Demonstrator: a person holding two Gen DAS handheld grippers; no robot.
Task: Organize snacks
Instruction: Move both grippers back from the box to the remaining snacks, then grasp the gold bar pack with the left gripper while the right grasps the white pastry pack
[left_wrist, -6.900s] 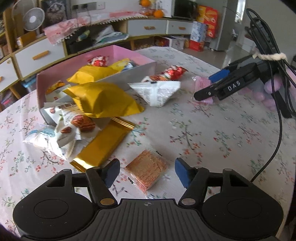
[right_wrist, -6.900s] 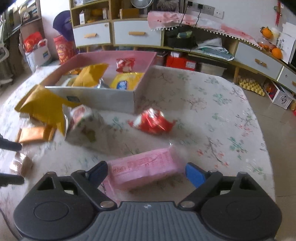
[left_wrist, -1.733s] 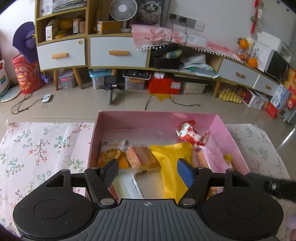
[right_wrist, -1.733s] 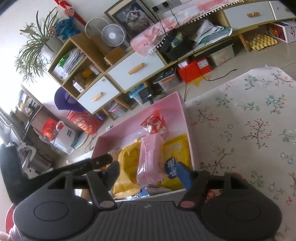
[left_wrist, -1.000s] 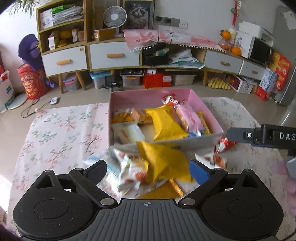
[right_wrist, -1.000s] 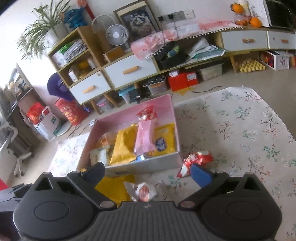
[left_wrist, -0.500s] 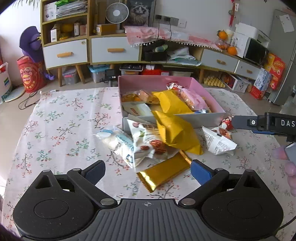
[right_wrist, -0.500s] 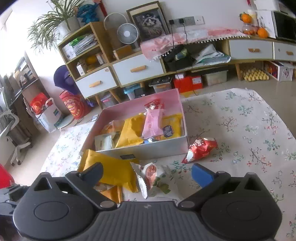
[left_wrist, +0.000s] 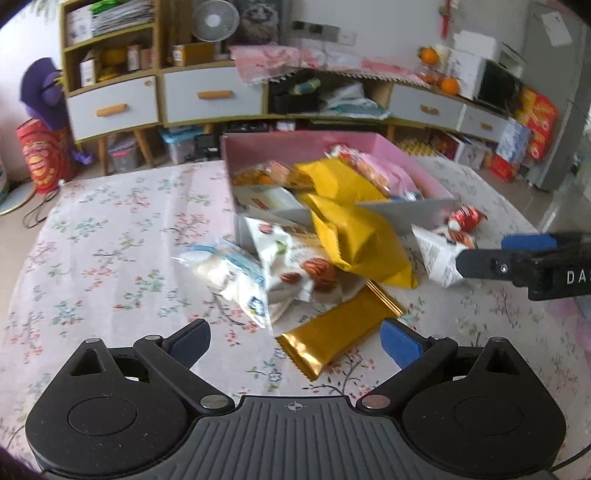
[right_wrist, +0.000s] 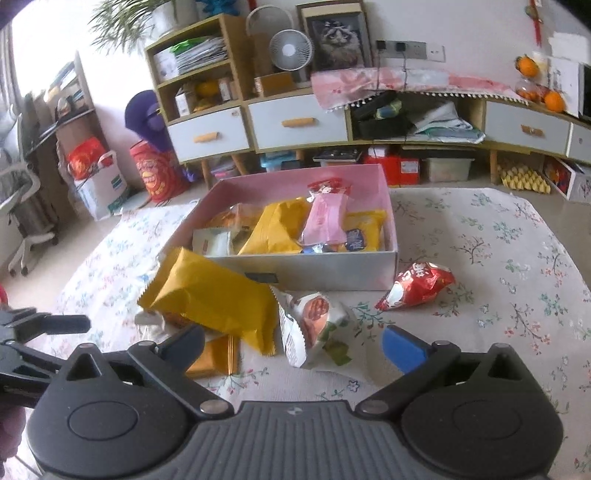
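Left gripper (left_wrist: 293, 338): jaws spread wide, holding nothing, hovering above the floral tablecloth (left_wrist: 110, 236); a gold bar wrapper (left_wrist: 338, 334) lies flat between its 2 fingers, long axis diagonal, far end toward the pink box (left_wrist: 332, 147). Right gripper (right_wrist: 293, 345): jaws likewise wide apart and empty, with a white nut packet (right_wrist: 314, 326) lying just ahead between its fingers. A large yellow bag (right_wrist: 212, 299) leans against the box's grey front wall. A red packet (right_wrist: 417, 286) lies near the box's right front corner, pointed end toward the near left. The pink packet (right_wrist: 327, 218) rests inside the box, long axis front to back.
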